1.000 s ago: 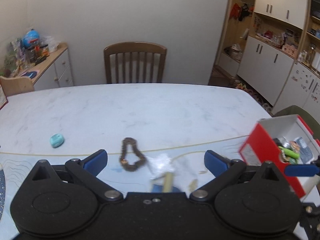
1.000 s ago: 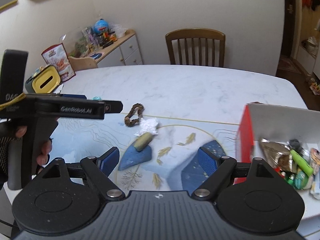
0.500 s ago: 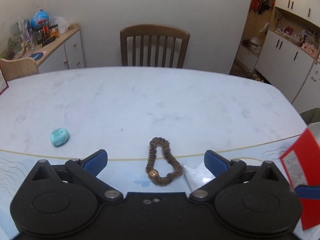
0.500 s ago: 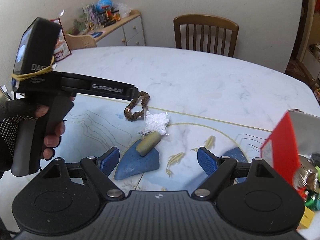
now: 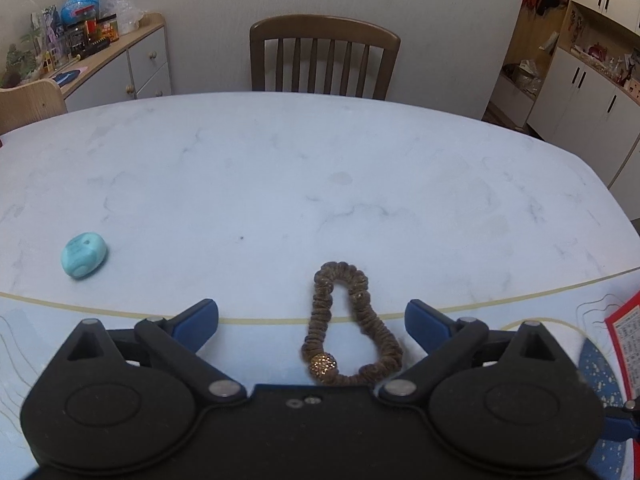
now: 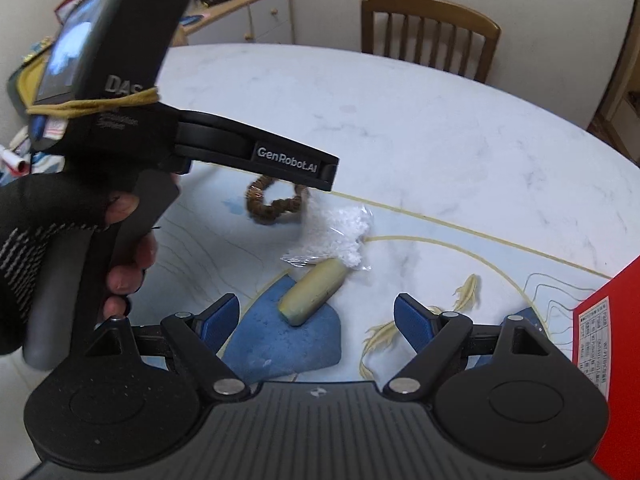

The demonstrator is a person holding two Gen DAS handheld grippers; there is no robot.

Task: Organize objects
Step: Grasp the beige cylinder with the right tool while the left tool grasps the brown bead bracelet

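Scrunchie [image 5: 349, 330], brown with a gold bead, lay flat on the table [image 5: 320, 184], directly ahead of the left gripper [image 5: 311, 319] and framed between its blue pads. Jaws stood wide apart, holding nothing. The loop's long axis ran away from the camera, roughly in line with the fingers, narrow end far, bead end near and partly hidden behind the gripper body. It straddled the yellow border line of the printed mat.

Right gripper [image 6: 317, 318] was also spread and empty. It pointed at a pale yellowish cylinder [image 6: 313, 291] lying aslant, its near end on a blue patch of the mat, with a crumpled clear wrapper [image 6: 338, 236] touching its far end. From this view the scrunchie [image 6: 276, 204] sat beyond the wrapper, under the nose of the left tool, which a gloved hand [image 6: 60, 240] gripped by the handle.

Judgement: left side was plainly the nearer to the scrunchie; right side nearer to the cylinder. Because the loop lay lengthwise to the jaws, closing would squeeze it across its narrow width, which suits a soft band. The gripper would need to drop and nudge forward so the pads cleared the bead end.

Red box [image 5: 624, 352], the likely destination, showed at the right edge in both views. A teal pebble-like object [image 5: 84, 255] lay well apart to the left.
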